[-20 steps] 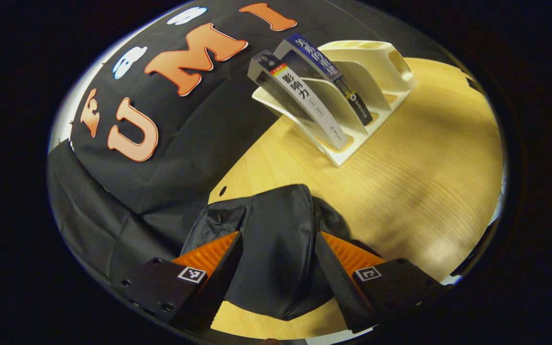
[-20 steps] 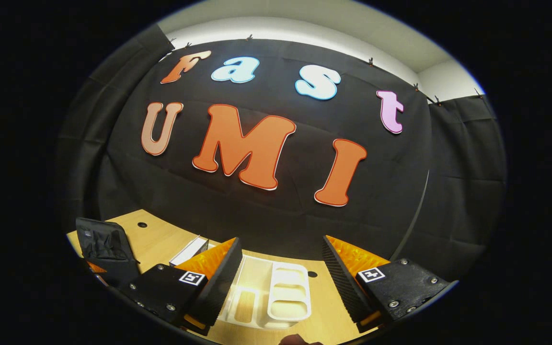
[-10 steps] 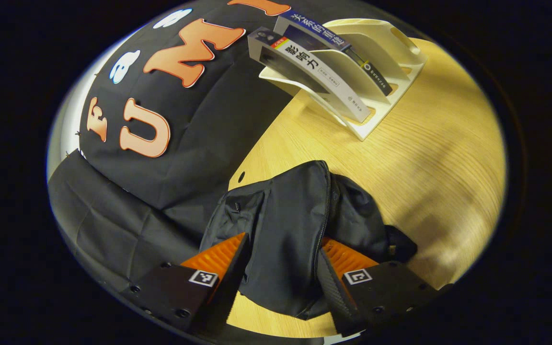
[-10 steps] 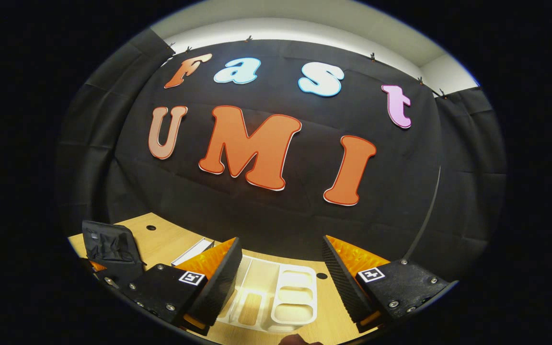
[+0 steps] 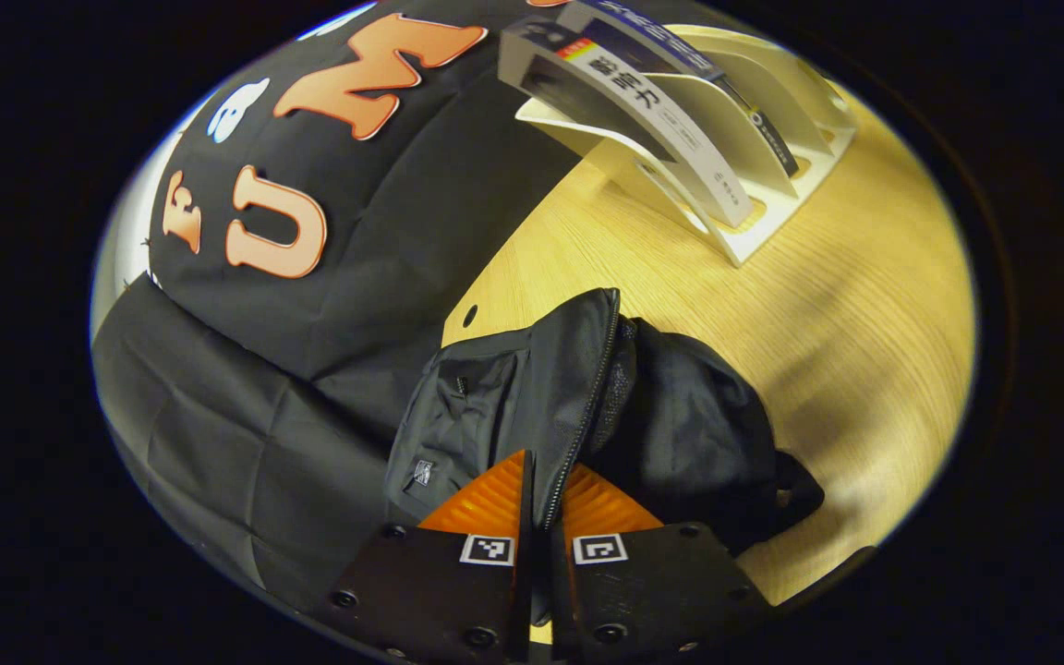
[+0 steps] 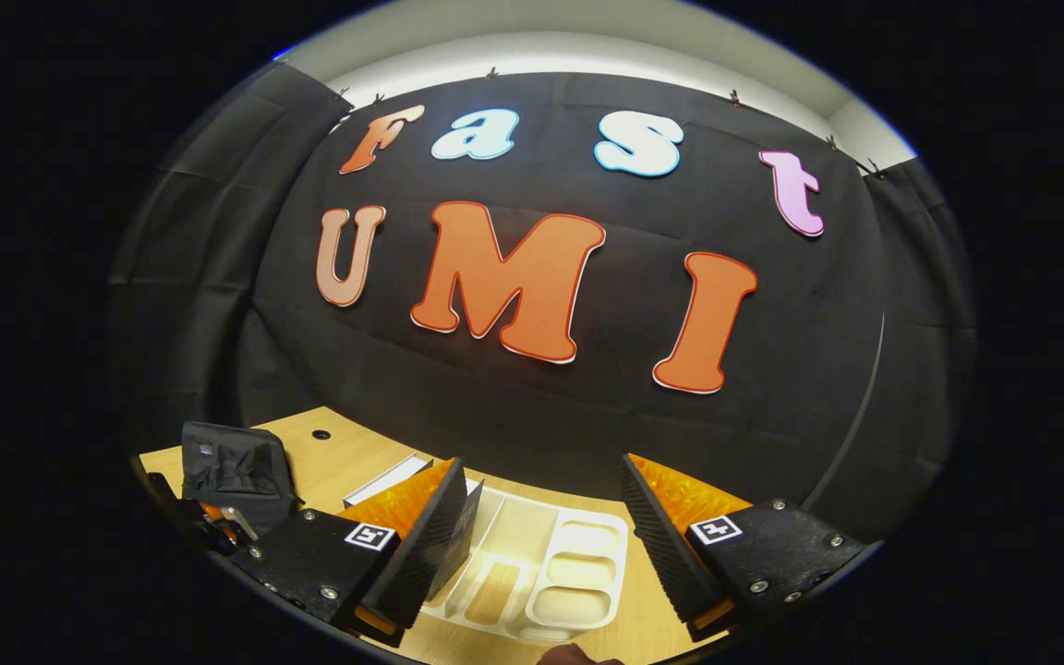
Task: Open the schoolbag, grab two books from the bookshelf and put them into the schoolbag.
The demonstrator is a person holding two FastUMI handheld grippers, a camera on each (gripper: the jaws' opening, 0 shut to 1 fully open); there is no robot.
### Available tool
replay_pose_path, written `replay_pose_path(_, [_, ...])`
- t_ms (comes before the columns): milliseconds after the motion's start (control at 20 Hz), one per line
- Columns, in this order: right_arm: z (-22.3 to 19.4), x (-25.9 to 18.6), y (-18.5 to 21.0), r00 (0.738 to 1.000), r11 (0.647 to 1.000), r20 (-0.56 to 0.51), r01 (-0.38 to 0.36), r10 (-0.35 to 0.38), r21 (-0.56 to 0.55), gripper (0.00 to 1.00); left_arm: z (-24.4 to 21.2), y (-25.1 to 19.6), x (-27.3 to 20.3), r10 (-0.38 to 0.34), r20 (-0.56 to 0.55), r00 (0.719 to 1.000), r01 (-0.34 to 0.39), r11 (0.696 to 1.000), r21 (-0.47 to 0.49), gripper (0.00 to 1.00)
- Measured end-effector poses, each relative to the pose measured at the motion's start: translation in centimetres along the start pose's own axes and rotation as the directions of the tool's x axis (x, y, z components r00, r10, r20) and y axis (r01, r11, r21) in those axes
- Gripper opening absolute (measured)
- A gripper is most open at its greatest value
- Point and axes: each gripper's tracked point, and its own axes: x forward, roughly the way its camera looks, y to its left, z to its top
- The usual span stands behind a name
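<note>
Left gripper (image 5: pixel 543 480) pinches the black schoolbag's (image 5: pixel 680 434) zipper edge on the wooden table (image 5: pixel 818 277). Right gripper (image 6: pixel 541 503) hangs wide open above a white bookshelf (image 6: pixel 578 573) holding 2 books (image 5: pixel 643 111).

Left gripper (image 5: pixel 543 480): fingers drawn nearly together, only a thin slit between them, pinching the zippered edge of the black fabric schoolbag (image 5: pixel 587 406) that runs down into that slit. Tilted, pointing forward and down. Also seen far off at the lower left edge of the right gripper view, dark and small, detail too blurred to tell. Right gripper (image 6: pixel 541 517): fingers spread wide apart, nothing between them, held level and raised, aimed ahead, touching nothing.
</note>
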Motion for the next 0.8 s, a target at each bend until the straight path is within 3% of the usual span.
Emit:
replay_pose_path(200, [0.2,1.1,1.3,0.999,0.999,-0.018,0.031,-0.031,-0.029,1.0,0.6,2.6,-0.3,-0.11,0.036,0.993,0.111,0.993,-0.045,0.08])
replay_pose_path(400, [0.0,2.3,3.7,0.994,0.998,-0.092,0.056,-0.058,-0.024,1.0,1.1,4.1,-0.7,-0.251,0.076,0.965,0.255,0.966,-0.045,0.07])
replay_pose_path(650, [-0.5,4.2,7.7,0.976,0.998,-0.214,0.028,-0.039,-0.055,1.0,1.6,6.8,-0.6,-0.428,0.097,0.899,0.435,0.897,-0.072,0.06])
replay_pose_path(800, [-1.8,5.5,9.7,0.947,0.999,-0.32,0.014,-0.024,-0.032,1.0,2.1,8.6,-0.8,-0.52,0.117,0.846,0.53,0.845,-0.078,0.06])
